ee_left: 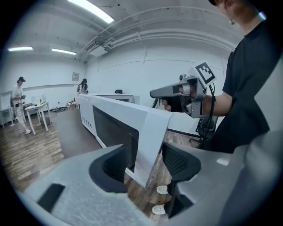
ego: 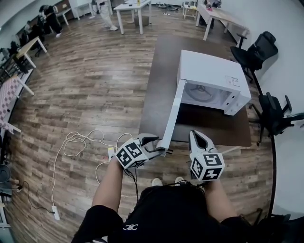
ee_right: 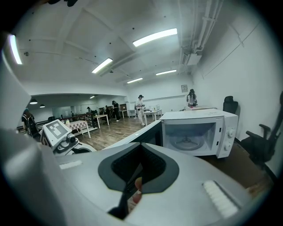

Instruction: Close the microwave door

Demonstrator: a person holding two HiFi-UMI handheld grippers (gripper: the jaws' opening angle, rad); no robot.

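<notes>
A white microwave (ego: 213, 78) stands on a dark table (ego: 161, 71), its cavity and glass turntable (ee_right: 196, 141) showing. Its door (ego: 172, 118) is swung wide open and reaches past the table's front edge toward me. My left gripper (ego: 159, 146) is at the door's free end. In the left gripper view the jaws stand open (ee_left: 143, 165) with the door's edge (ee_left: 148, 145) between the pads, apart from both. My right gripper (ego: 199, 140) hovers over the table's front edge to the right of the door. Its jaws are shut (ee_right: 139, 174) with nothing in them.
Two black office chairs (ego: 256, 50) (ego: 275, 114) stand right of the table by the wall. White cables (ego: 80, 142) and a power strip (ego: 56, 212) lie on the wood floor at my left. Other tables (ego: 133, 9) and people are at the far end.
</notes>
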